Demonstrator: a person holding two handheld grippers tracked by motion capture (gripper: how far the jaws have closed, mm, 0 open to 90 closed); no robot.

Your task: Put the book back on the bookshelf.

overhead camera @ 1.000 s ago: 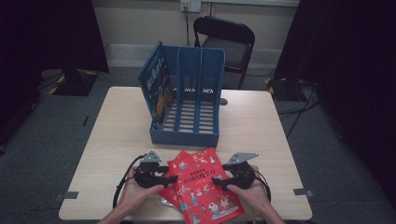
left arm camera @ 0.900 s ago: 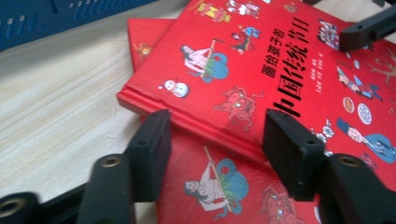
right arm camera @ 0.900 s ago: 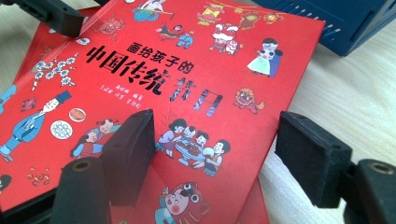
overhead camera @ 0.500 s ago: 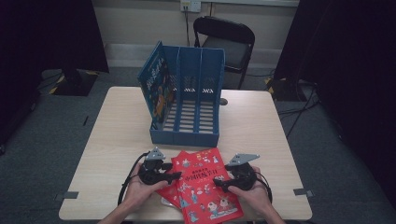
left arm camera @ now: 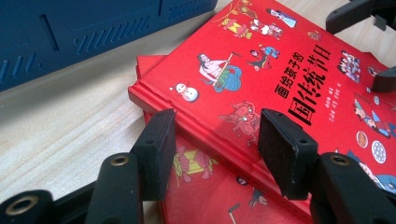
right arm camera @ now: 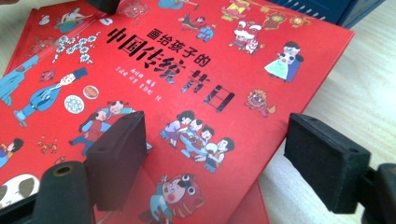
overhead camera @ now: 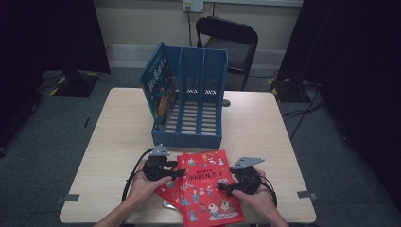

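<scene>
my left tongs (left arm camera: 212, 140) straddled the glossy red hardcover's (overhead camera: 208, 189) spine corner, pads just closing, not pressing. my right tongs (right arm camera: 219, 154) widened, released, over its edge on the pale woodgrain counter (overhead camera: 118, 137).

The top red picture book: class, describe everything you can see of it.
The top red picture book is a glossy hardcover with black Chinese title lettering and small cartoon figures. It lies closed and flat, askew on another red book, in front of the blue file rack. The left gripper straddles its corner; the right gripper straddles the opposite edge.
</scene>
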